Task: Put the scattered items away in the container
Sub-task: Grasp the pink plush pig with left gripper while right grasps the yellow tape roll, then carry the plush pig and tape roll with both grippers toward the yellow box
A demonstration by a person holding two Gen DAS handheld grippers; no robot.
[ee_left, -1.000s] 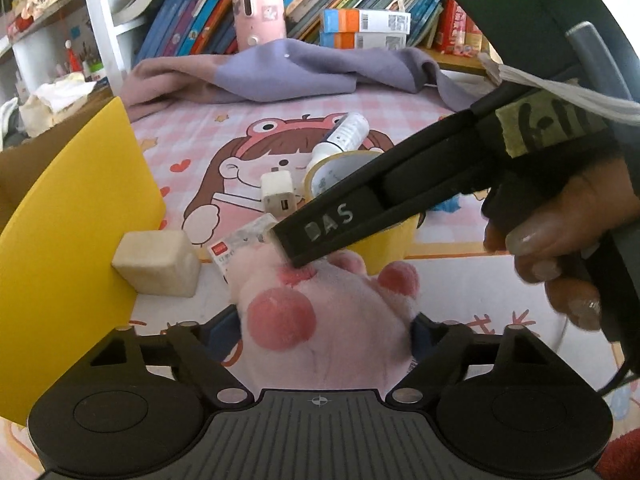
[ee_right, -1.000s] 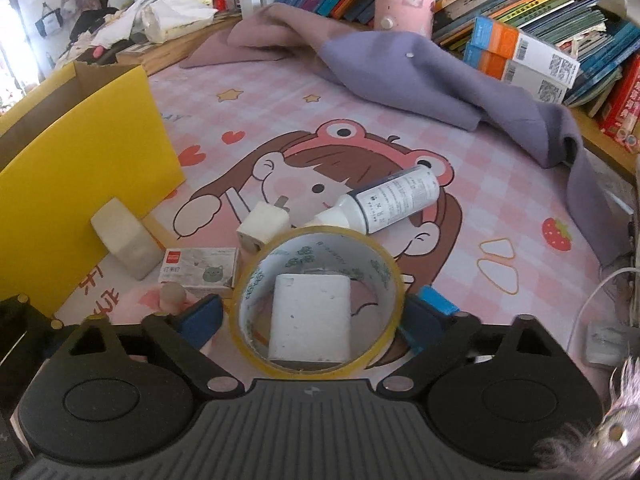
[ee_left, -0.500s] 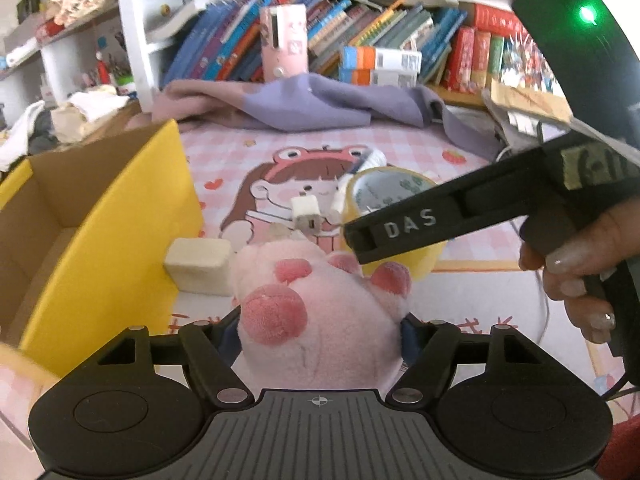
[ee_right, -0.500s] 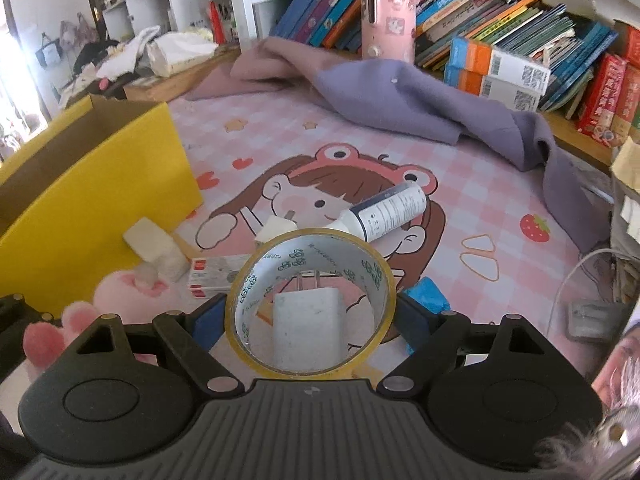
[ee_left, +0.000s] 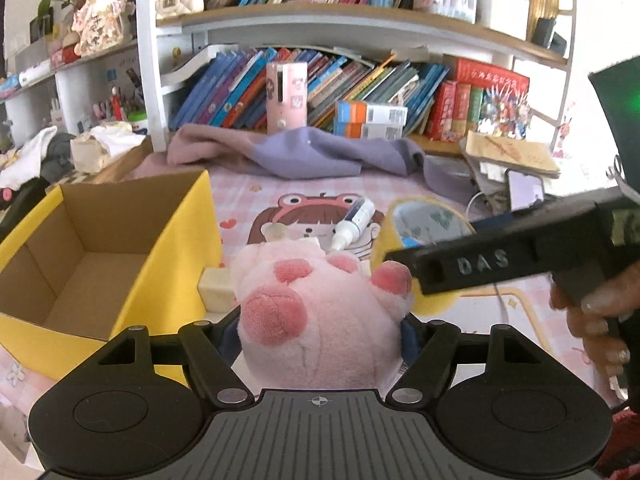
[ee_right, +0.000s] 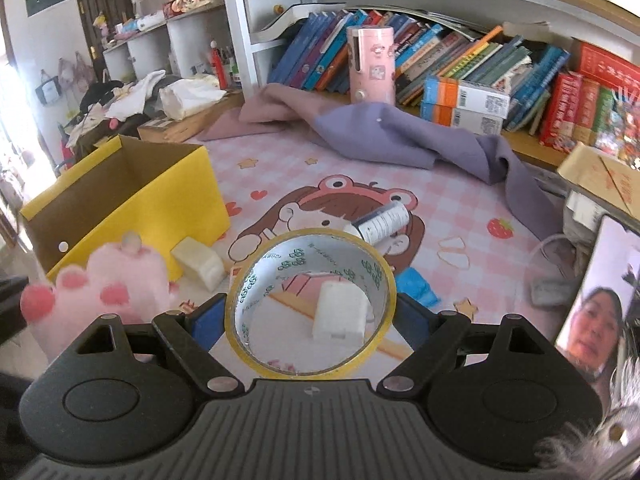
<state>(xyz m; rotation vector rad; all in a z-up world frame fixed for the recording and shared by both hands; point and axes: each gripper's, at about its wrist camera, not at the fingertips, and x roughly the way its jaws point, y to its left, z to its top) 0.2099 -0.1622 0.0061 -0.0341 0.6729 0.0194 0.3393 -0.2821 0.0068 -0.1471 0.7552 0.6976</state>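
Two claws are closed on loads: left claw (ee_left: 320,328) grips pink plush paw (ee_left: 324,312), right claw (ee_right: 310,316) grips tape roll (ee_right: 310,300).

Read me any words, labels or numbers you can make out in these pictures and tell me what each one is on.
"DAS": raised letters on the right gripper's finger.
Green repeated print inside the tape roll: too small to read.
Label on the white bottle: blurred.
Book spines and orange-and-white boxes: unreadable.

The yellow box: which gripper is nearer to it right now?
Left. The left gripper, shut on the pink plush paw, is just beside the yellow box; the right gripper, gripping the tape roll, is farther right.
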